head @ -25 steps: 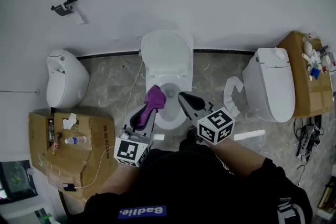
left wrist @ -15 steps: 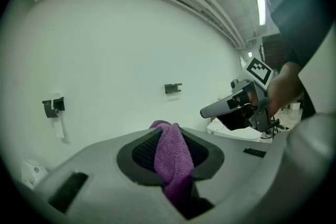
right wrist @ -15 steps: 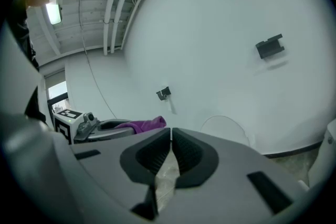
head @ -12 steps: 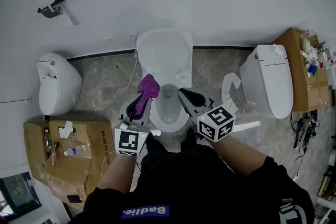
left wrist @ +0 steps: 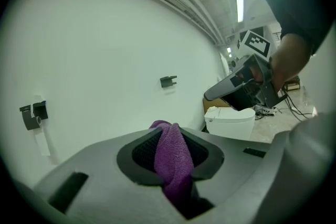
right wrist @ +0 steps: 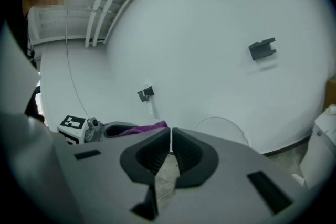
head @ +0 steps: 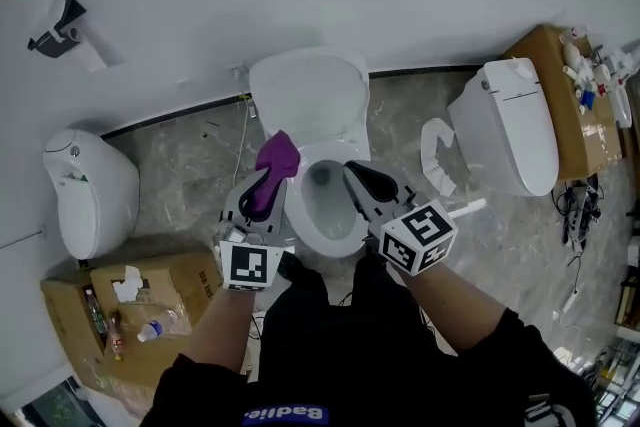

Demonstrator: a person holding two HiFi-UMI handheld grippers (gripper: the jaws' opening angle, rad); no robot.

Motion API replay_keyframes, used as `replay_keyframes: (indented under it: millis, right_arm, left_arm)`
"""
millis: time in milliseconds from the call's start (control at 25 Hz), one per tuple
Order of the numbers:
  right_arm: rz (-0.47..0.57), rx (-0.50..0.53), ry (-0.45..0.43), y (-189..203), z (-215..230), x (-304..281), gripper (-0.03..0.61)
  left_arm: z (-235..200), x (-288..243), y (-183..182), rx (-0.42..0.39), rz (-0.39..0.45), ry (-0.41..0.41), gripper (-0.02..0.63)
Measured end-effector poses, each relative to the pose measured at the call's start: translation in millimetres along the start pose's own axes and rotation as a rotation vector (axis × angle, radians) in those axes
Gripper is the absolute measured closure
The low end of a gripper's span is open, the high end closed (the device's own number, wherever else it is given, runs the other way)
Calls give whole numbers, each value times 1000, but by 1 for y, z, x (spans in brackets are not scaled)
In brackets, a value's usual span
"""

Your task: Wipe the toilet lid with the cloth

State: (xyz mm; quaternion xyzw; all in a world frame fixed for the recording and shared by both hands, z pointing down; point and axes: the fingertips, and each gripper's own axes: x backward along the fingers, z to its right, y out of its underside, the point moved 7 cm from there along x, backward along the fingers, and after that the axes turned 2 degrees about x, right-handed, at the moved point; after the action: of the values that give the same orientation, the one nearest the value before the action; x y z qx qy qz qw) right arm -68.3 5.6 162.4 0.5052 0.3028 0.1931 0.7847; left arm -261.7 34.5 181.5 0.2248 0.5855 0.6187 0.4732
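purple cloth (head: 277,156) in l gripper (head: 266,181), 2nd toilet (head: 510,140) right, cardboard box (head: 185,277) left

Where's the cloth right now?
Head view: the purple cloth is pinched in the left gripper, just left of the open toilet bowl, below the raised lid.

In the left gripper view, the lower end of the purple cloth (left wrist: 171,160) is lost in the slot between the closed jaws of the left gripper (left wrist: 169,139). In the right gripper view, only the upper arc of the raised toilet lid (right wrist: 223,127) is seen beyond the closed jaws of the right gripper (right wrist: 171,136), and a second toilet (right wrist: 321,136) to their right is cut by the picture's edge. In the head view, the small items on the cardboard box (head: 560,115) far right of the jaws cannot be identified.
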Motion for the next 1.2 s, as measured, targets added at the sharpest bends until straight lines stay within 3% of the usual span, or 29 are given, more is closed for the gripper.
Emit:
replay_keyframes:
  millis: [280, 560, 840, 1200]
  right_arm:
    - [-25, -11, 11, 40, 64, -18, 545]
    - [-46, 86, 15, 67, 155, -47, 545]
    - [-48, 152, 35, 93, 230, -91, 545]
    - [-174, 411, 96, 136, 298, -145, 545]
  left_arm:
    - [-6, -53, 45, -11, -45, -57, 532]
    - [-5, -107, 86, 35, -76, -154, 532]
    - [-14, -153, 118, 23, -94, -184, 532]
    - [-34, -191, 133, -30, -123, -202, 532]
